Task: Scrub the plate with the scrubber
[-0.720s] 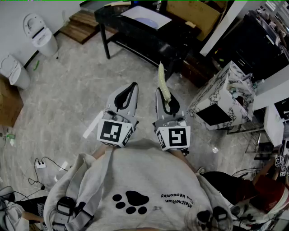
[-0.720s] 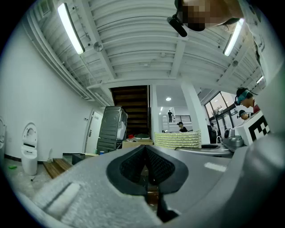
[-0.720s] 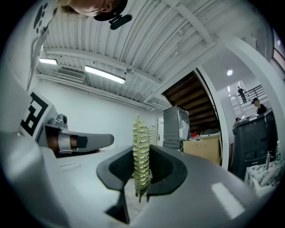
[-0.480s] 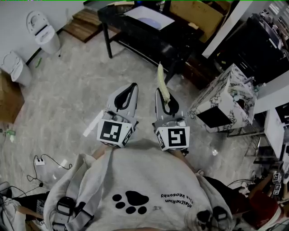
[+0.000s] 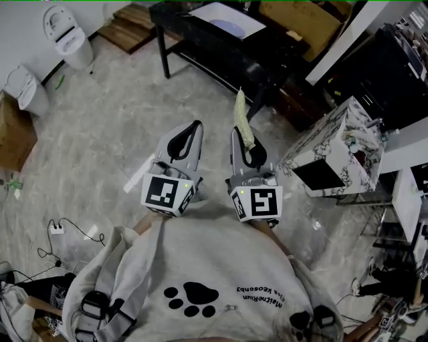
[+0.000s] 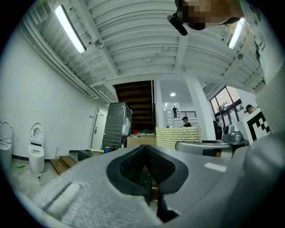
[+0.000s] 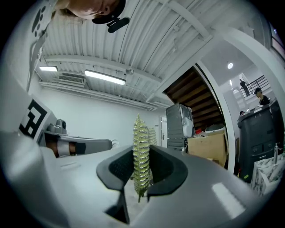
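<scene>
Currently the scrubber (image 5: 242, 119) is clamped edge-on between the jaws of the right gripper (image 5: 245, 137), with its long axis pointed forward past the tips. The left gripper (image 5: 194, 128) is held just beside it, its jaws pressed together on nothing. What is taken for the plate (image 5: 226, 27) is seen on a white sheet (image 5: 204, 13) on the dark table (image 5: 200, 50), straight ahead and well apart from both grippers. The right gripper is judged slightly nearer.
</scene>
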`<state>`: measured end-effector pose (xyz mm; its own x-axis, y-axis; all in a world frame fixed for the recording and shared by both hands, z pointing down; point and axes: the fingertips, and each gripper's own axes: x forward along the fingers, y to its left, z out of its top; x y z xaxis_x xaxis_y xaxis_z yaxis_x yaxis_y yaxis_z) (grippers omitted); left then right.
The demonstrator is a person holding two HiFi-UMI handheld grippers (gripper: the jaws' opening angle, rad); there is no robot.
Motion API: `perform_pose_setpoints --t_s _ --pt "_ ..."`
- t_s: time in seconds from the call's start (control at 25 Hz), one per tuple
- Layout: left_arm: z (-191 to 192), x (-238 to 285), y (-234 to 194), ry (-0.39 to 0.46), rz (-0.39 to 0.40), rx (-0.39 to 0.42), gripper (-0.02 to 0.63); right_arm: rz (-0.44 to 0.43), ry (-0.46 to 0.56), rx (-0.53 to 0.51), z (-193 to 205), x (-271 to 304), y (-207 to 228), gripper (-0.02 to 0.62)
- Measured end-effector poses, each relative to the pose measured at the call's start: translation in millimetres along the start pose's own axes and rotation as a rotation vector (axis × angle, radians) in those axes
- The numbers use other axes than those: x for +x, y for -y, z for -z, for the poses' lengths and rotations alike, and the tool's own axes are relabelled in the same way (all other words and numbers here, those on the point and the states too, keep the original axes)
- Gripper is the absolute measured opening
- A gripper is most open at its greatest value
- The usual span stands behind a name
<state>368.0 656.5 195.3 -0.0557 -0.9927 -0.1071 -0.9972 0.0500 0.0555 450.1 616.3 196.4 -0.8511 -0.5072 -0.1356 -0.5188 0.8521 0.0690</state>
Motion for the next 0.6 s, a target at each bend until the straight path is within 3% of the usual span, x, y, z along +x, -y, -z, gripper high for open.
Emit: perform_pose_setpoints --t_s 0.28,0.6 --pt "14 37 -29 -0.001 0.009 -0.014 0.003 0.012 -0.021 0.000 18 39 18 0.072" --pt "16 128 -93 0.009 0.035 -0.002 0.003 0.021 -0.020 0.004 36 140 54 0.074"
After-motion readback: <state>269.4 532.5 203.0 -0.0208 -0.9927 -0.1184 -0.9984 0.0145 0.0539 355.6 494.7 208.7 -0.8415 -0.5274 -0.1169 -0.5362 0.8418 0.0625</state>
